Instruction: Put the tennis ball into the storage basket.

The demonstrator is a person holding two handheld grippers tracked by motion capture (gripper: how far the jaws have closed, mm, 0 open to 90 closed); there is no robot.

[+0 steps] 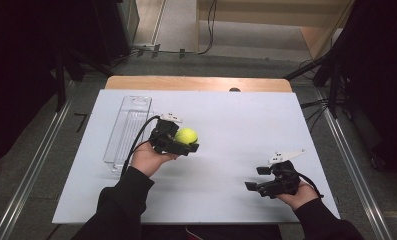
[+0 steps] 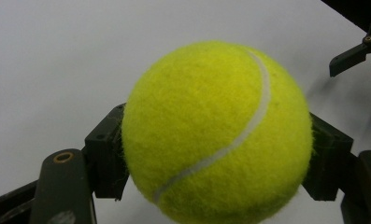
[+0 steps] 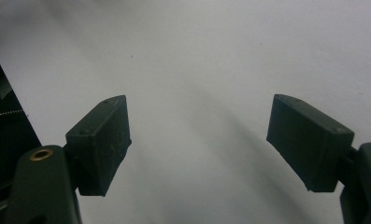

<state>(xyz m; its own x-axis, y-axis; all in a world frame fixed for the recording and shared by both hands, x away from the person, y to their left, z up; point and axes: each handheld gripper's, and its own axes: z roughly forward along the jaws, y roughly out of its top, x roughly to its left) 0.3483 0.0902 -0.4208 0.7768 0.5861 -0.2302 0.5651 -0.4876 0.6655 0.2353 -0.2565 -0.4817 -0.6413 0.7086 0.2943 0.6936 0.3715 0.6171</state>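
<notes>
The left gripper (image 1: 185,141) has its jaws clamped on a yellow tennis ball (image 1: 186,135). In the left gripper view the ball (image 2: 217,133) sits squarely between the two black pads, one pressed against each side, its white seam curving across the face turned to the camera. Seen from the high view, the ball is held above the white table (image 1: 226,115), just beyond the left hand (image 1: 147,158) that carries the gripper.

A clear plastic bin (image 1: 128,131) lies on the table near those jaws, on the side away from the other gripper.

The right gripper (image 1: 258,178) rests well apart, toward the table's near edge. Its jaws stand wide and released, with bare table between the pads (image 3: 101,142).
</notes>
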